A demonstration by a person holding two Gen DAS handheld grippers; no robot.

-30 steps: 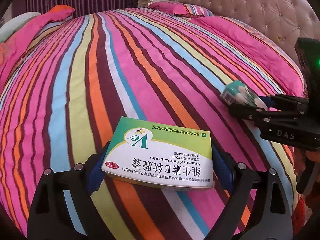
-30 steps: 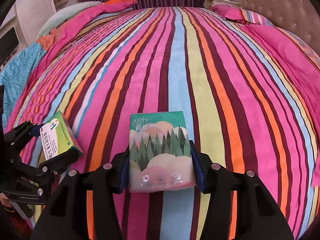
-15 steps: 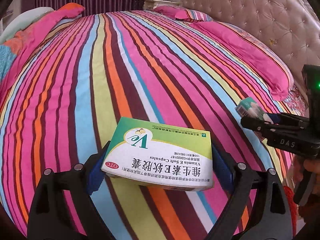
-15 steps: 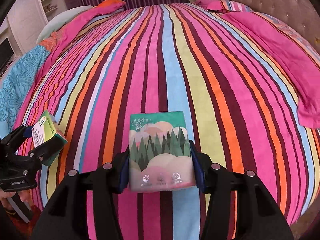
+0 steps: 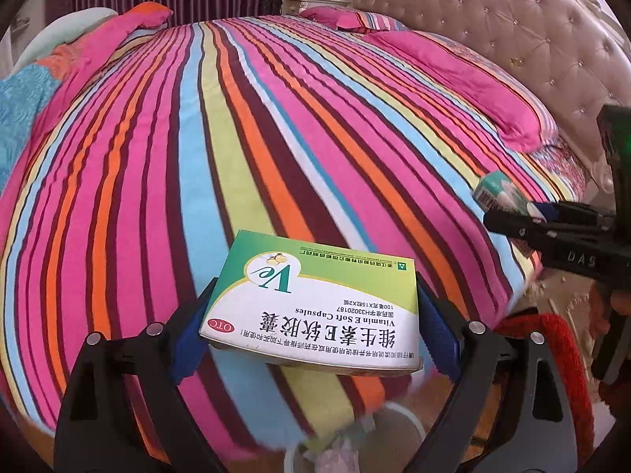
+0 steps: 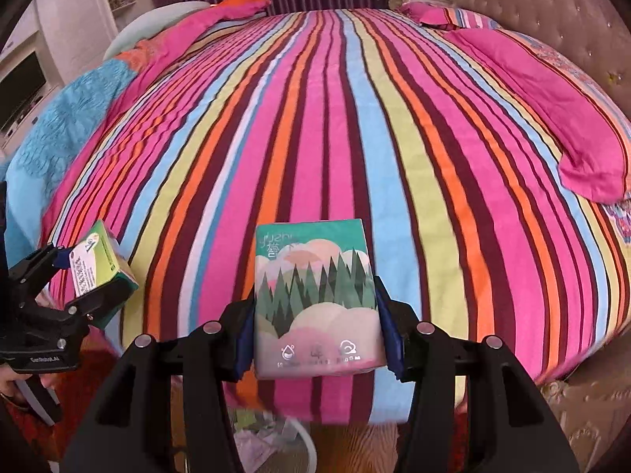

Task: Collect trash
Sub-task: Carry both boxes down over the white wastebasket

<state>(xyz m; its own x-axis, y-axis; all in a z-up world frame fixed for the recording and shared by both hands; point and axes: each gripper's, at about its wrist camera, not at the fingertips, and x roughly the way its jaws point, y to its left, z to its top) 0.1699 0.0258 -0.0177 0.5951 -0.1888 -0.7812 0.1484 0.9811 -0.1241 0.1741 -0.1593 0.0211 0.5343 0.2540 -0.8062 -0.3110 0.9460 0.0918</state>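
While both items are already lifted clear of the striped bed (image 5: 244, 126), the step in hand looks like the carry toward the waste bin (image 6: 276, 439), whose white rim and crumpled contents show just past the foot edge of the bed, low in both wrist views. The left gripper (image 5: 315, 311) is clamped across the width of the green and white vitamin box (image 5: 315, 303), its blue pads pressed on the two short sides, and the box hangs level above the bed's foot edge. The right gripper (image 6: 315, 307) is clamped on the tissue pack (image 6: 315, 299), the one printed with pine trees, which sits upright between the pads, also over the foot edge of the bed. Seen from the right wrist view, the left gripper and its box lie off to the bed's left corner, with a hand (image 6: 8, 374) partly visible behind the handle. Nothing else that reads as trash shows on the bed, only pink pillows (image 6: 572, 118) toward the headboard (image 5: 512, 31).

Judging from this, the next move calls for bringing each gripper over the bin's mouth, beyond the bed edge, then parting the jaws so box and pack drop in. The wide box may catch the rim if released off centre, so it should go squarely over the opening
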